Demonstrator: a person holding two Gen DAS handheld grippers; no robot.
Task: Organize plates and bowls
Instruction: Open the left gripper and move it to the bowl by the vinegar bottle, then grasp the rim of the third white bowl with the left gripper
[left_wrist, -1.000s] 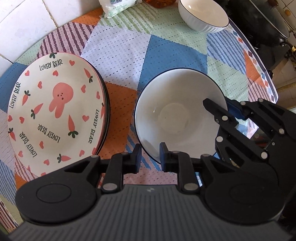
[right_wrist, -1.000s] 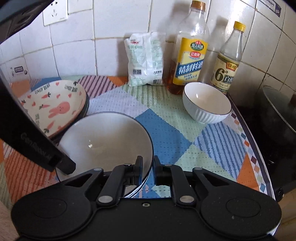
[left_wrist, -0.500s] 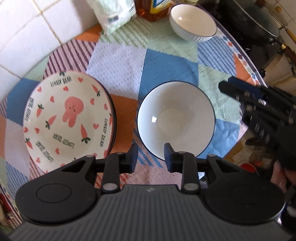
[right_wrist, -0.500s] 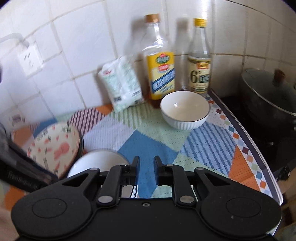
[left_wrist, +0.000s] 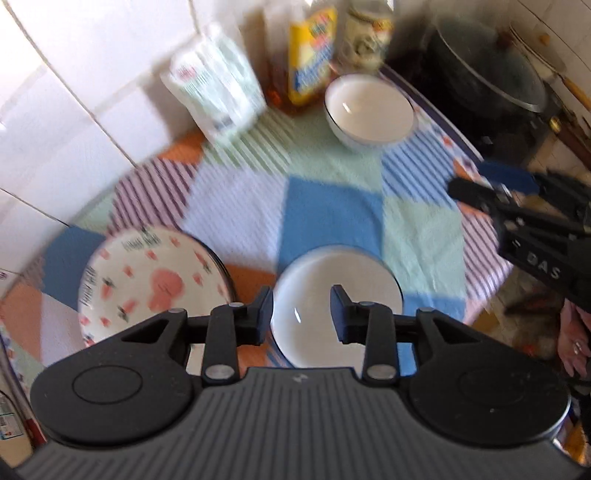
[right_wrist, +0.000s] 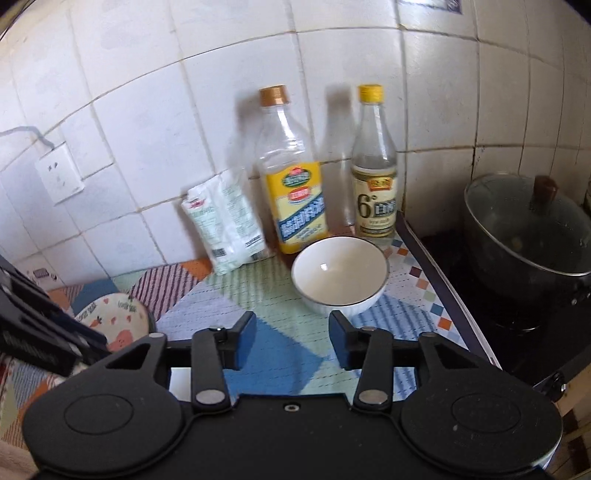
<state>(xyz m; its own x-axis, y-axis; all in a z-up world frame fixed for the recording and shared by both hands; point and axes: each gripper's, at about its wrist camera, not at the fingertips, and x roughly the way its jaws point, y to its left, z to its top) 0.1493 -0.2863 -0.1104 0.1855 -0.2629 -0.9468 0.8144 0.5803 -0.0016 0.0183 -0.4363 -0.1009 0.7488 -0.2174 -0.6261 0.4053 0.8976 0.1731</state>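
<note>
A: Straight ahead of the right gripper (right_wrist: 291, 341), a little beyond its fingertips, sits the small white bowl (right_wrist: 340, 275) on the patchwork cloth (right_wrist: 402, 314), upright, mouth up. Nothing is between the jaws, and they are opening.

B: And the left gripper (left_wrist: 301, 319)?

A: It hangs above the wide bowl (left_wrist: 336, 306), pointing steeply down at it. Its jaws are opening too, with only a modest gap so far, and I see nothing pinched; the bowl rests on the cloth below them. The bunny plate (left_wrist: 147, 284), on top of a dark plate, lies just to that gripper's left.

B: So which hand takes the small bowl?

A: The right, I would judge. In the left view the small bowl (left_wrist: 369, 110) is far ahead, near the bottles at the wall, while the right gripper (left_wrist: 476, 192) already reaches in from that side. A round bowl has no long axis, so the near rim is the natural place to bite.

B: Any hazard?

A: The yellow-label bottle (right_wrist: 295, 184) and the vinegar bottle (right_wrist: 375, 173) stand just behind the bowl, and the white bag (right_wrist: 225, 225) lies ahead to the left. Overreaching could knock them.
</note>
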